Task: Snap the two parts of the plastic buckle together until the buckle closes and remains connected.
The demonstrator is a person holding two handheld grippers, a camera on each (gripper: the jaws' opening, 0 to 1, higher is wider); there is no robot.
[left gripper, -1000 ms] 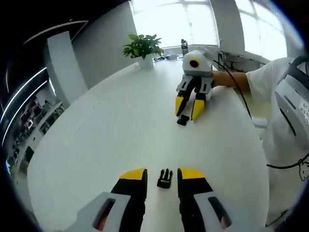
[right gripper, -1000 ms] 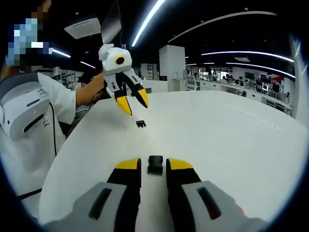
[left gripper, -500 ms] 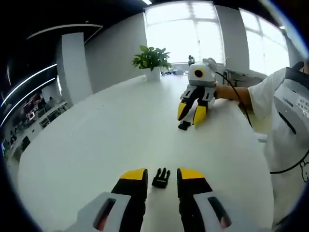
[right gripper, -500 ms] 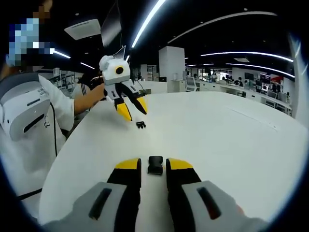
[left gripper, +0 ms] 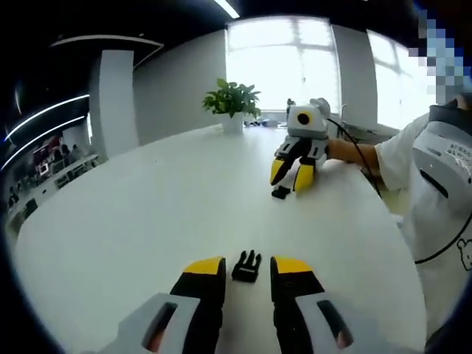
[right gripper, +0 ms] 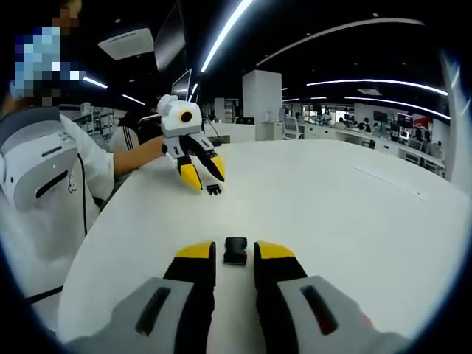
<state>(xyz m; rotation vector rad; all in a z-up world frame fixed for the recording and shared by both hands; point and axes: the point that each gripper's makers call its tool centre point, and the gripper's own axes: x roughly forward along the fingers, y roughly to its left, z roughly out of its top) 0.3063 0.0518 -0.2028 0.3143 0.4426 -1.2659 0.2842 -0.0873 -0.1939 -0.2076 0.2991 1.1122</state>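
Presently both buckle halves lie loose on the white table (left gripper: 147,206), well apart, toward the edge nearest the person. Pronged half (left gripper: 247,265) sits between the tips of the left gripper (left gripper: 247,274), jaws released, not yet closed on it. Socket half (right gripper: 235,251) sits likewise between the spread jaws of the right gripper (right gripper: 234,259). Risk, as I judge it: closing off-centre could squirt a small slick piece sideways, or pinch the prongs so they cannot enter the socket
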